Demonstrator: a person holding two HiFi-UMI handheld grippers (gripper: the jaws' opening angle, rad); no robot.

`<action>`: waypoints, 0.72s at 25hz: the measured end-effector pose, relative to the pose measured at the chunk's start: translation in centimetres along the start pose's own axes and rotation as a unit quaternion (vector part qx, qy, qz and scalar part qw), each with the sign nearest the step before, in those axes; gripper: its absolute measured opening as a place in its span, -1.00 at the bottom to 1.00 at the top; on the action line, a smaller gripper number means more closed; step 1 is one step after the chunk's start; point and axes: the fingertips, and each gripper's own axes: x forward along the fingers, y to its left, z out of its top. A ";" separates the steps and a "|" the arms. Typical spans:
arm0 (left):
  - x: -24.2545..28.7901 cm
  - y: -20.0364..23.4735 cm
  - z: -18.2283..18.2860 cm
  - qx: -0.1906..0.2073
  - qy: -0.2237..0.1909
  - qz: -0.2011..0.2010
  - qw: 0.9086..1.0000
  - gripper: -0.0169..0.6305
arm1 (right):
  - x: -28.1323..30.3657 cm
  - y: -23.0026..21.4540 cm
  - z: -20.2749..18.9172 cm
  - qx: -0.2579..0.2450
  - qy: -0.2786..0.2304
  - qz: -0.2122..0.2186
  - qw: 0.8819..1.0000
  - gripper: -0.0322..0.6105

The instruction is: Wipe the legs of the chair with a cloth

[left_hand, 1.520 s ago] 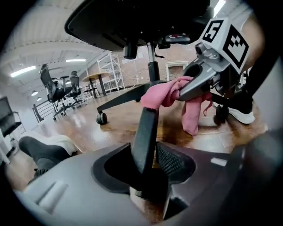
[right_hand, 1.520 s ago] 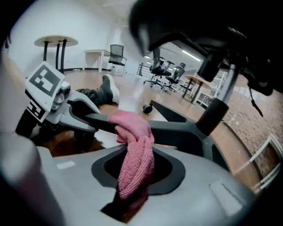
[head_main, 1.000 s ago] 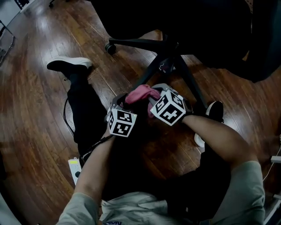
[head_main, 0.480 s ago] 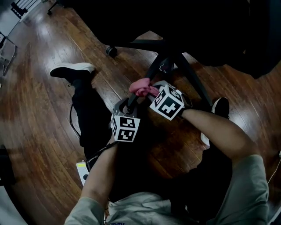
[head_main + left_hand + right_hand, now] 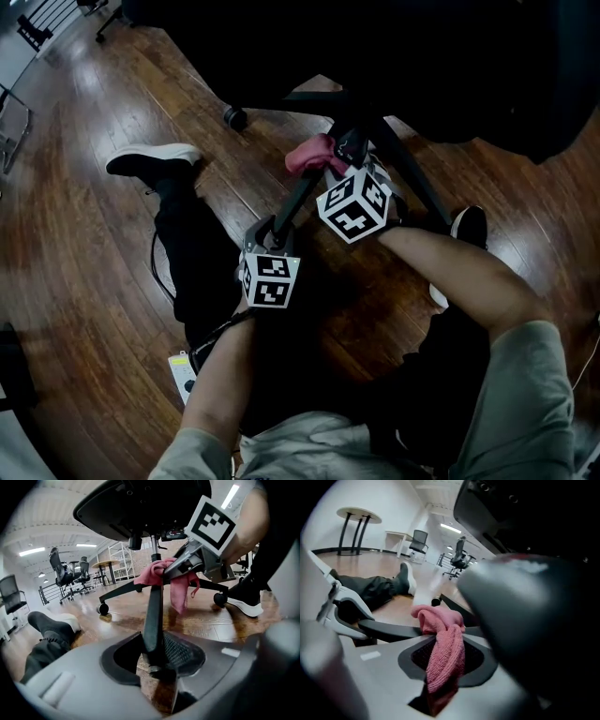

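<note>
chair leg (image 5: 292, 202), glossy wood floor (image 5: 84, 234) (open office)

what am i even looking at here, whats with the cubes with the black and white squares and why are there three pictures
There is no robot here. A person with legs stretched out on the wooden floor holds a pair of tongs in each hand, and the patterned cubes are parts of those tongs. One picture comes from a camera on the person's head, looking down. The other two come from cameras riding on each pair of tongs. The left tongs are clamped on a black chair leg. The right tongs hold a pink cloth against that leg, up near the chair's centre. Their jaws have just been closing, with the cloth between them.
</note>
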 end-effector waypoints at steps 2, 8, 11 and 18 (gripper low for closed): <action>0.0 0.0 0.1 0.001 -0.002 -0.001 1.000 -0.50 | 0.5 -0.5 -0.3 -0.009 0.005 -0.016 1.000 -0.66; 0.0 0.0 0.2 0.007 -0.003 0.002 1.000 -0.50 | 0.6 5.5 -0.9 -0.089 0.034 0.087 0.992 -0.68; -0.1 0.0 0.2 0.007 -0.003 0.004 1.000 -0.50 | -0.7 9.7 -0.6 -0.158 0.013 0.178 0.971 -0.67; -0.2 0.0 0.3 0.012 -0.003 0.007 1.000 -0.50 | -2.5 11.5 2.4 -0.203 -0.054 0.152 0.966 -0.67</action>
